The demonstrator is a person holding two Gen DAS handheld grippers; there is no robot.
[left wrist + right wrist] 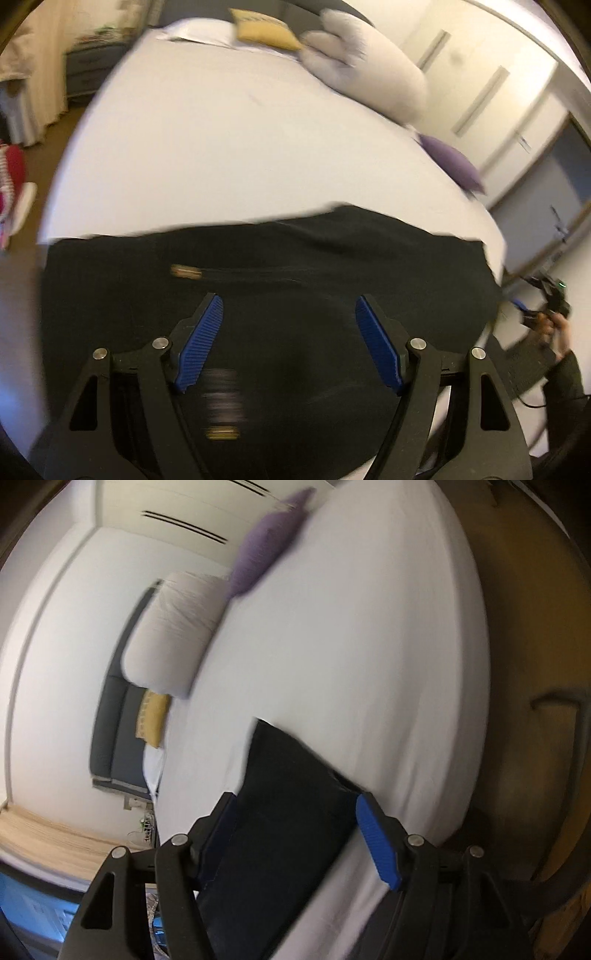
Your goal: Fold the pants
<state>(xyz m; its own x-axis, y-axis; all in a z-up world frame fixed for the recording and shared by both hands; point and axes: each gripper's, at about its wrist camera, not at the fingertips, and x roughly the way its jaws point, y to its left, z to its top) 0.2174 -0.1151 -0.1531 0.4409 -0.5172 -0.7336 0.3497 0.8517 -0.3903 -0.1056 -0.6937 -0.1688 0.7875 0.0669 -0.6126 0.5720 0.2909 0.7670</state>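
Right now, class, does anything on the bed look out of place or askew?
Nothing stands out. The black pants lie flat on the white bed, and the pillows sit along its far edge. Both views are blurred.

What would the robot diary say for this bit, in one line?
step: fold pants | pants: flat on bed | left gripper: open, over pants | right gripper: open, at pants' edge

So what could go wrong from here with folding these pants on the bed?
Both hand-held grippers are open, so nothing holds the black pants yet. The left hand-held gripper hovers over mid-fabric, so closing there might bunch the cloth rather than catch an edge. The pants lie near the edge of the white bed, so a tug could drag them off.
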